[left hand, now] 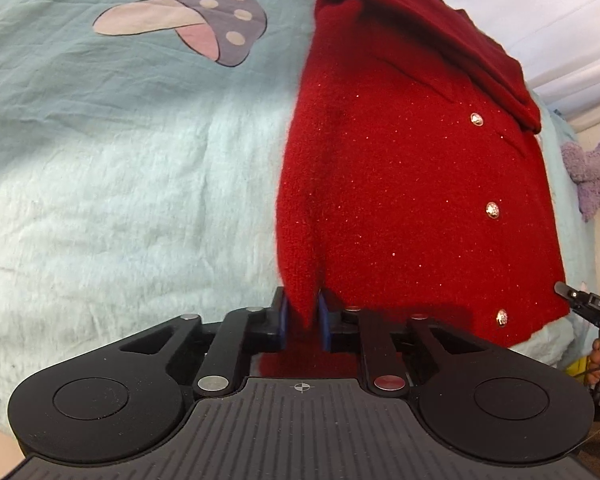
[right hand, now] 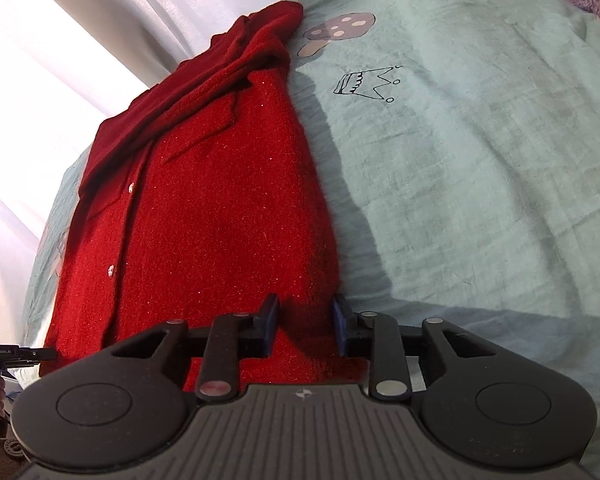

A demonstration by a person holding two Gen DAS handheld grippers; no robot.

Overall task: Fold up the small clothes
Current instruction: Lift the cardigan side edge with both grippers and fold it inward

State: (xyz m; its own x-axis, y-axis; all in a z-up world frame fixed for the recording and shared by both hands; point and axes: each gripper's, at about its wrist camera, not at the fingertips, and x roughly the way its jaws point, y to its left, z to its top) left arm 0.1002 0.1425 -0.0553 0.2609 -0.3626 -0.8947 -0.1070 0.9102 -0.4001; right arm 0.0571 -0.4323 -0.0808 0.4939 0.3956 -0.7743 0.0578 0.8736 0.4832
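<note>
Red cardigan (left hand: 400,184) on mint bedspread (left hand: 100,200), purple plush toy (left hand: 592,164) nearby

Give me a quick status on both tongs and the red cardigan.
Left tongs shut on red cardigan hem. Right tongs pinching the other hem corner. Cardigan flat on bedspread, buttoned; nothing blocking.

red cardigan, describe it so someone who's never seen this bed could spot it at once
Start at the pale green bedsheet printed with a mushroom and a crown. Along its curtain-side edge lies the red cardigan. It is the only bright red, fuzzy item there, with small shiny buttons down its front.
</note>
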